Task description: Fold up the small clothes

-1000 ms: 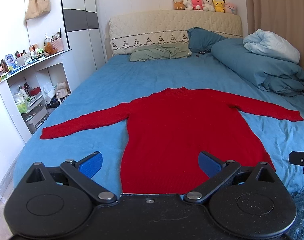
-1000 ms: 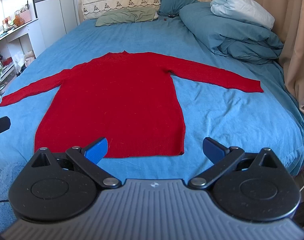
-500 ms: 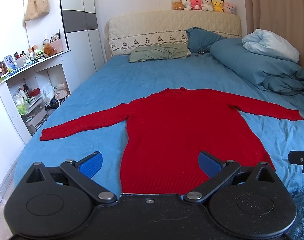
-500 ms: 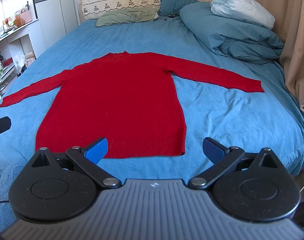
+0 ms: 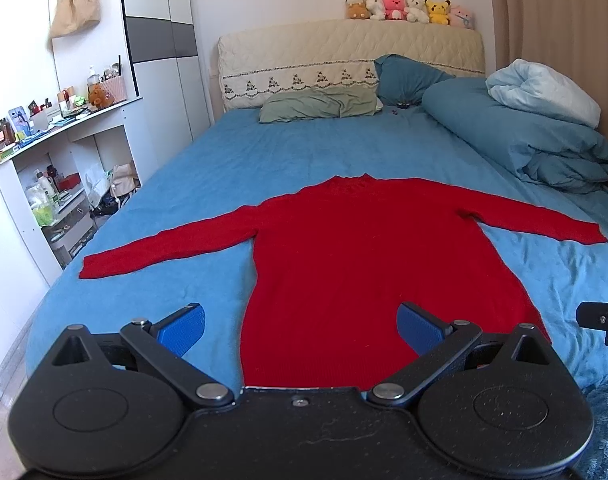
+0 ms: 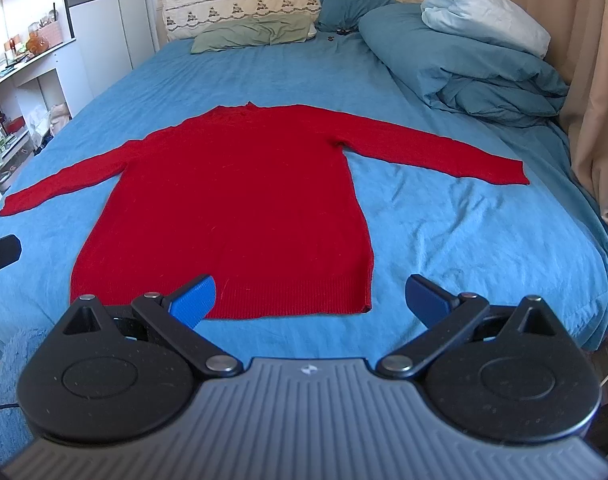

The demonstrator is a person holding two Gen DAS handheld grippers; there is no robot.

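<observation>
Lying flat across the blue bed (image 5: 231, 160), a red sweater (image 5: 364, 264) is spread face up with both sleeves stretched out to the sides, neck toward the headboard (image 5: 344, 52) and hem toward the foot of the bed. The left gripper (image 5: 299, 326) hangs over the hem with its blue fingers (image 5: 181, 328) spread wide, one over bare sheet just left of the sweater, the other over the red knit; neither seems to touch the cloth, though from here I can't be sure of the height. The right gripper (image 6: 310, 298) hovers by the hem's right corner, fingers (image 6: 195, 300) likewise wide and holding nothing, the left one over the ribbed hem and the right one over blue sheet beyond the sweater's edge. A green pillow (image 5: 320, 104) lies by the headboard, a bundled blue duvet (image 5: 516, 140) is heaped along the right side with a pale one on top, and a row of plush toys (image 5: 410, 8) sits on the headboard. A cluttered white shelf (image 5: 63, 120) stands beside the bed.
</observation>
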